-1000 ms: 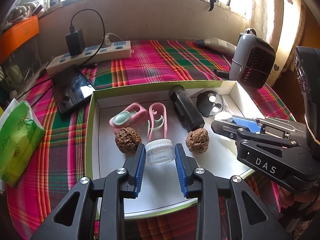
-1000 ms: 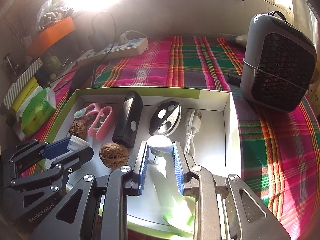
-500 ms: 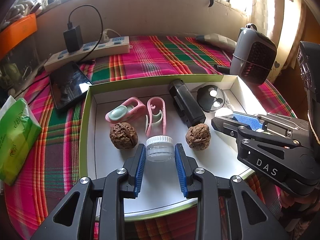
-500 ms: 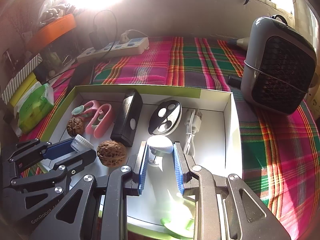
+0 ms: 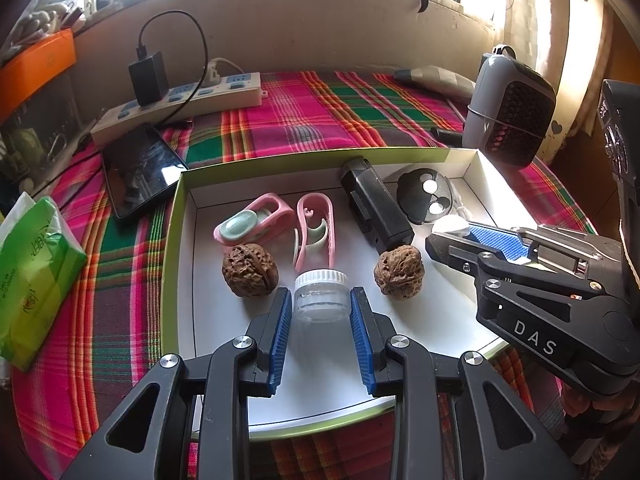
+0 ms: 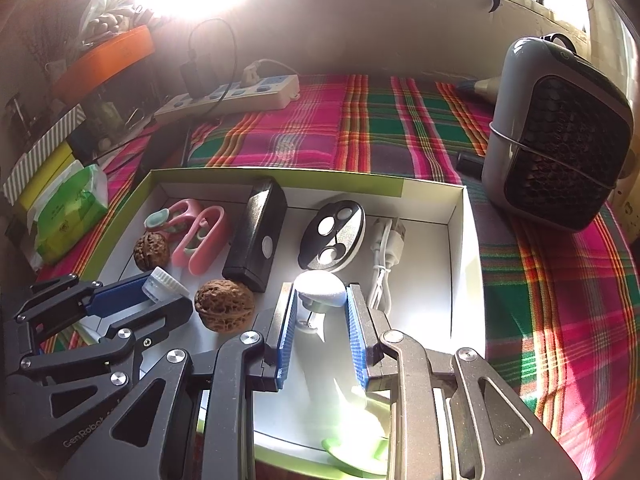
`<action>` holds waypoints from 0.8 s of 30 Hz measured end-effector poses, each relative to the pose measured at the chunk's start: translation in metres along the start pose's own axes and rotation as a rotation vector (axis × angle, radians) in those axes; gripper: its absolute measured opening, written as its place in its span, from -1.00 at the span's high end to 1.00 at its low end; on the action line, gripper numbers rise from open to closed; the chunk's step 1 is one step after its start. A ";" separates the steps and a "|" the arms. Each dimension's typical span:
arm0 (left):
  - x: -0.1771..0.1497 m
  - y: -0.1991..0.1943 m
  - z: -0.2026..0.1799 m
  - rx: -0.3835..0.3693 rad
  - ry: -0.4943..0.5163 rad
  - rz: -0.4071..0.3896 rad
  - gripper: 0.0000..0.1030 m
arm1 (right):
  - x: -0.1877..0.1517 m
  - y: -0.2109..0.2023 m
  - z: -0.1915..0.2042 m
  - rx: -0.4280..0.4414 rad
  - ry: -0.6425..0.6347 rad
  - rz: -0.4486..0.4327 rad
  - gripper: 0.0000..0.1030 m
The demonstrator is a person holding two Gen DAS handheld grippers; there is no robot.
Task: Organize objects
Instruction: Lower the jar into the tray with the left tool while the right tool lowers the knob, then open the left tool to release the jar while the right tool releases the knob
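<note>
Your left gripper [image 5: 320, 312] clamps the clear jar [image 5: 321, 296], upright, white cap uppermost, in the white box [image 5: 180, 240]; walnuts [image 5: 250, 270] sit at nine and three o'clock; your right gripper [image 6: 320, 312] grips a white-capped object [image 6: 320, 288].

Box [image 5: 176, 240] sits on the tabletop [image 5: 320, 120]. Inside it, from left: two clips [image 5: 280, 224], flashlight [image 5: 376, 212], remote [image 5: 426, 196], cable [image 6: 386, 248]. Two walnuts [image 5: 250, 270] in front, jar [image 5: 320, 294] between them. Phone [image 5: 138, 172] and tissue pack [image 5: 32, 276] left of the box, power strip [image 5: 180, 100] behind, heater [image 5: 508, 112] right.
</note>
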State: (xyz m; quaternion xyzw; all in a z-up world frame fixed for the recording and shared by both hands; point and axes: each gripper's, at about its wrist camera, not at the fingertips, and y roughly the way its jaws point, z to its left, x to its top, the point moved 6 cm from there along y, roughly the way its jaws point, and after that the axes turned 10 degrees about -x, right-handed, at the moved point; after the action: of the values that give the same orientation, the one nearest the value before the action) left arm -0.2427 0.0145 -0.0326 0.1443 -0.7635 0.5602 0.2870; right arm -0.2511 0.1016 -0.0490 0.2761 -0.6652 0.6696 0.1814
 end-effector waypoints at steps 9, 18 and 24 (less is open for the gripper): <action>-0.003 -0.007 0.001 0.012 0.003 -0.010 0.46 | -0.002 -0.005 -0.002 -0.002 0.023 -0.013 0.29; -0.007 -0.017 0.000 0.022 -0.002 -0.027 0.45 | -0.005 -0.012 -0.002 -0.002 0.038 -0.024 0.28; -0.010 -0.029 -0.002 0.037 -0.002 -0.055 0.45 | -0.007 -0.022 -0.001 0.001 0.044 -0.043 0.28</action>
State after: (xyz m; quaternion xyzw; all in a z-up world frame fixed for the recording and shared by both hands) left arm -0.2184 0.0058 -0.0162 0.1708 -0.7490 0.5662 0.2988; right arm -0.2325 0.1044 -0.0359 0.2755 -0.6548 0.6717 0.2101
